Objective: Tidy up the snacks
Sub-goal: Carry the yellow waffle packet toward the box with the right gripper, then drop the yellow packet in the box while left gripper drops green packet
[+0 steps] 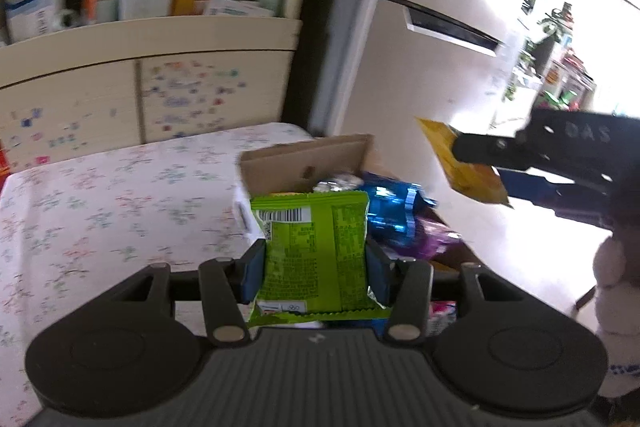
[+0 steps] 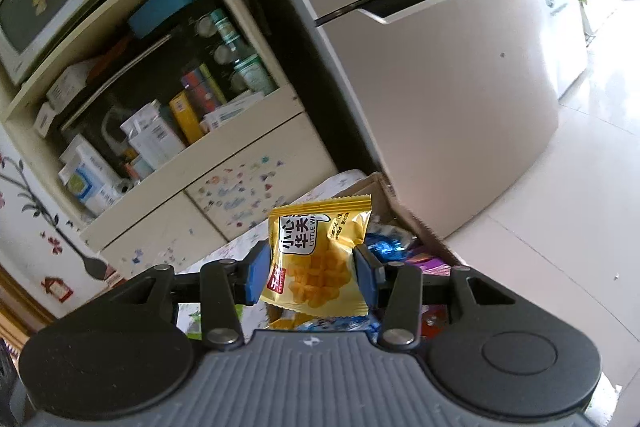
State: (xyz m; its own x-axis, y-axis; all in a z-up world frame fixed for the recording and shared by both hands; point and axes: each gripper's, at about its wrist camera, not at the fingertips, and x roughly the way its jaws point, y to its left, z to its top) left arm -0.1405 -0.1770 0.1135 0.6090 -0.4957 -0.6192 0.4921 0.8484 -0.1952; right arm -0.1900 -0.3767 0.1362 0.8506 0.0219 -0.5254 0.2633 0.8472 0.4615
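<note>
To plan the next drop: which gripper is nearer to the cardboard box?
Left. The left gripper, gripping the green packet, is just before the cardboard box; the right gripper, with the yellow packet, is off to its right.

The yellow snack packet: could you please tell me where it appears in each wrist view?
Left wrist view: yellow snack packet at right of centre, clamped by the right gripper.
Right wrist view: low centre, between the blue pads.
Shared landmark: the cardboard box of snacks.
</note>
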